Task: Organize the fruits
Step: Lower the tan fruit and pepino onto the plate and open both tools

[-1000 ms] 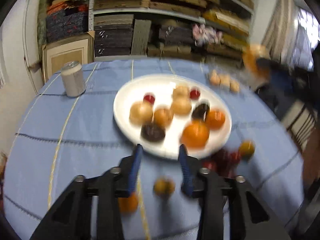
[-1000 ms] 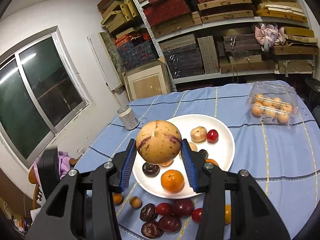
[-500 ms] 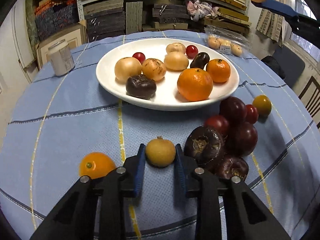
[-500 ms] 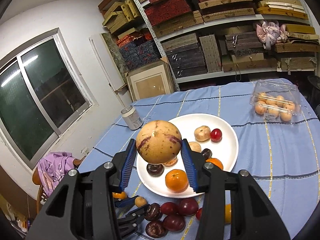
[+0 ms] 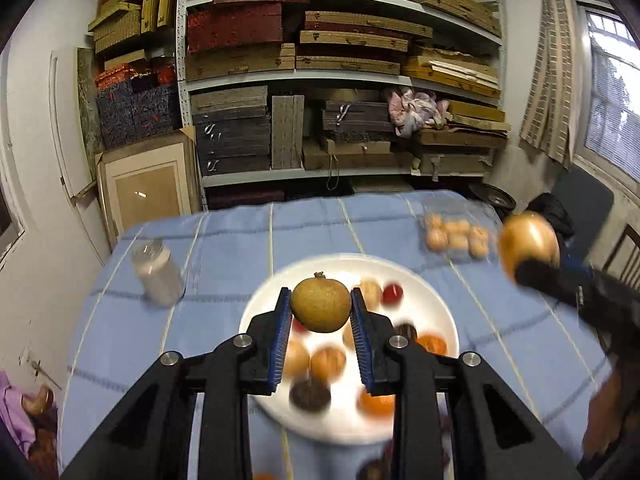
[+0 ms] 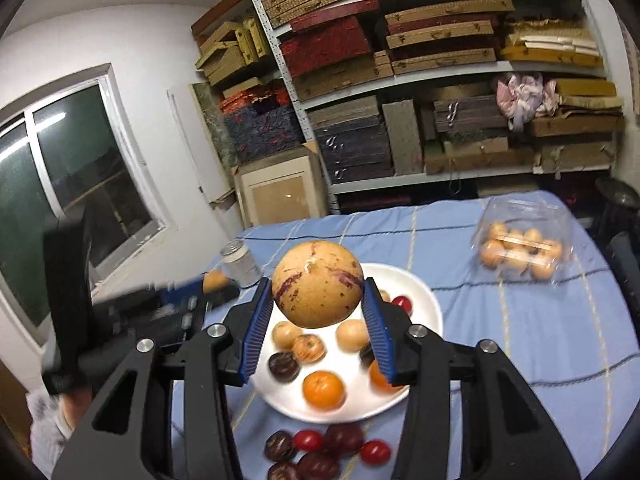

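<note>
My left gripper point(image 5: 320, 314) is shut on a small round yellow-brown fruit point(image 5: 320, 309) and holds it in the air above the white plate point(image 5: 438, 308). The plate carries several fruits: oranges, tan ones, dark ones and small red ones. My right gripper point(image 6: 318, 308) is shut on a large tan fruit with purple blotches point(image 6: 318, 286), also raised over the plate point(image 6: 422, 294). In the right wrist view the left gripper point(image 6: 214, 286) shows blurred at the left. Several dark red and purple fruits point(image 6: 320, 448) lie loose on the blue cloth in front of the plate.
A metal can point(image 5: 158, 276) stands left of the plate. A clear plastic box of small tan fruits point(image 6: 520, 248) sits at the back right of the table. Packed shelves point(image 5: 340, 80) rise behind the table, and a dark chair point(image 5: 580, 204) stands at its right.
The left gripper closed on the small yellow-brown fruit lying on the cloth and lifted it up over the plate. The right gripper kept still with the large fruit.
</note>
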Demonstrator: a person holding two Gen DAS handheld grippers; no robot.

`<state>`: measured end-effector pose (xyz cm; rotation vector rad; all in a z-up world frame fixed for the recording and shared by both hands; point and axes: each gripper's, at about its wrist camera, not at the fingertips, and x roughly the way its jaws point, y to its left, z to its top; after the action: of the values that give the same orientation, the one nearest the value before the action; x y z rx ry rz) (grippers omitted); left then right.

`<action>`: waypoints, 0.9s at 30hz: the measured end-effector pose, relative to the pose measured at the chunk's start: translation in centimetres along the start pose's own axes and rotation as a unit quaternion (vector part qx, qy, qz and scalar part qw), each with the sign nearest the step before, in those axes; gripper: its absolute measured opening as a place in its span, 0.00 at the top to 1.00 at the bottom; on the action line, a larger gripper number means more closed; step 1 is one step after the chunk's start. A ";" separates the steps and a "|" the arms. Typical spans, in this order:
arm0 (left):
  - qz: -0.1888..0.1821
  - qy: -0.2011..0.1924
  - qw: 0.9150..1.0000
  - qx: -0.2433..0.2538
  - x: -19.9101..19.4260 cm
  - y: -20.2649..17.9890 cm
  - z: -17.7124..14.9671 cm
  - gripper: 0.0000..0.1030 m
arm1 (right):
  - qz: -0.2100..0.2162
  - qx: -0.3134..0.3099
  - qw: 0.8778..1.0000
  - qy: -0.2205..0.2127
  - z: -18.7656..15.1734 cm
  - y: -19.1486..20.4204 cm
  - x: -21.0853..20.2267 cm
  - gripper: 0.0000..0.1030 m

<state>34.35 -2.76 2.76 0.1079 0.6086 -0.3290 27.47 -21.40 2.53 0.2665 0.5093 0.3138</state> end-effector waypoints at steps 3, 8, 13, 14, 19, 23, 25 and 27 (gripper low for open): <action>0.006 0.025 1.000 -0.006 4.2 0.0 1.3 0.72 | -0.017 0.000 1.000 0.025 0.3 -1.0 3.4 0.57; -0.011 0.104 0.994 -0.024 12.0 0.4 0.7 0.72 | -0.036 0.018 0.996 0.075 -1.8 -3.8 8.9 0.57; -0.001 0.148 0.989 -0.018 16.8 0.0 -0.8 0.71 | -0.065 0.034 0.990 0.122 -4.0 -6.9 12.4 0.57; -0.002 0.152 0.988 -0.021 17.2 0.1 -1.0 0.71 | -0.067 0.040 0.989 0.127 -4.2 -7.4 12.7 0.57; 0.007 0.156 0.987 -0.021 18.1 0.3 -1.5 0.68 | -0.064 0.066 0.985 0.143 -4.9 -9.0 13.9 0.56; 0.007 0.149 0.989 -0.025 17.5 0.2 -1.1 0.51 | -0.061 0.077 0.985 0.139 -4.6 -9.2 13.5 0.55; 0.013 0.131 0.991 -0.027 16.1 0.4 -0.8 0.32 | -0.052 0.089 0.987 0.121 -3.7 -9.1 12.2 0.55; 0.017 0.112 0.993 -0.034 14.0 0.8 -0.7 0.23 | -0.039 0.093 0.991 0.087 -2.1 -8.4 9.5 0.55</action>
<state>45.03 -5.70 -5.88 0.0904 0.8384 -0.2646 36.13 -25.34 -6.11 0.4016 0.7213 0.2138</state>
